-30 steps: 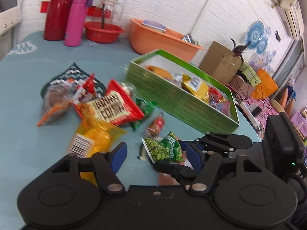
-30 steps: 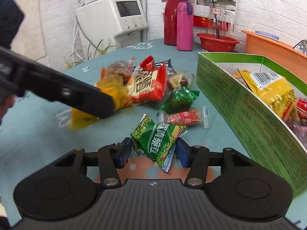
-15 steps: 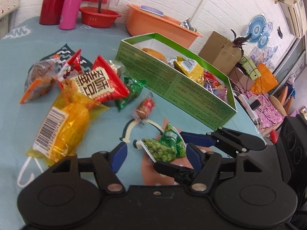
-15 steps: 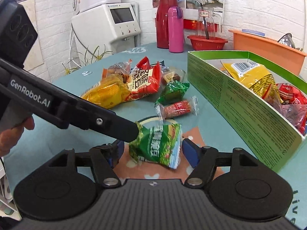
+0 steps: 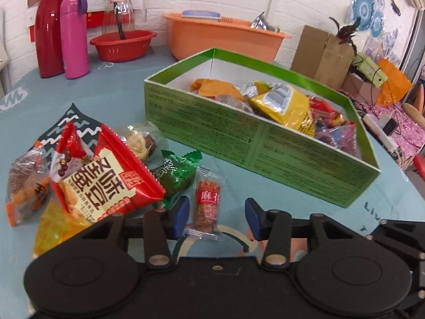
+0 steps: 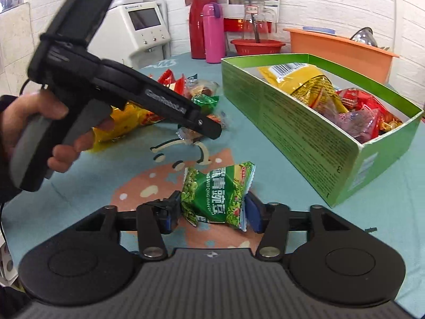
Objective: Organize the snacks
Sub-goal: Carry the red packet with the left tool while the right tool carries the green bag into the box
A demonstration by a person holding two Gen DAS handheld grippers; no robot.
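Observation:
A small clear-wrapped twist snack (image 5: 207,207) with a red label lies on the table between the fingers of my left gripper (image 5: 216,216). Its jaws are closing; the left pad is at the wrapper's edge and the right pad stands apart from it. In the right wrist view a hand holds the left gripper (image 6: 209,130), tip down over that snack (image 6: 190,134). A green pea packet (image 6: 217,196) lies on the table between the fingers of my right gripper (image 6: 209,214). Those wide jaws are closing, and the packet's edges just reach the pads. The green box (image 5: 265,156) (image 6: 292,125) holds several snacks.
A pile of snacks lies left of the box: a red bag (image 5: 106,183), a dark green packet (image 5: 175,175), a yellow bag (image 5: 55,228). At the table's far edge stand a red jug (image 5: 49,24), a pink flask (image 5: 74,34), a red bowl (image 5: 122,45) and an orange tub (image 5: 225,40).
My left gripper has left the green pea packet and moved to the small twist snack, its jaws narrowing. The right gripper's jaws widened around the pea packet, which now lies on the table.

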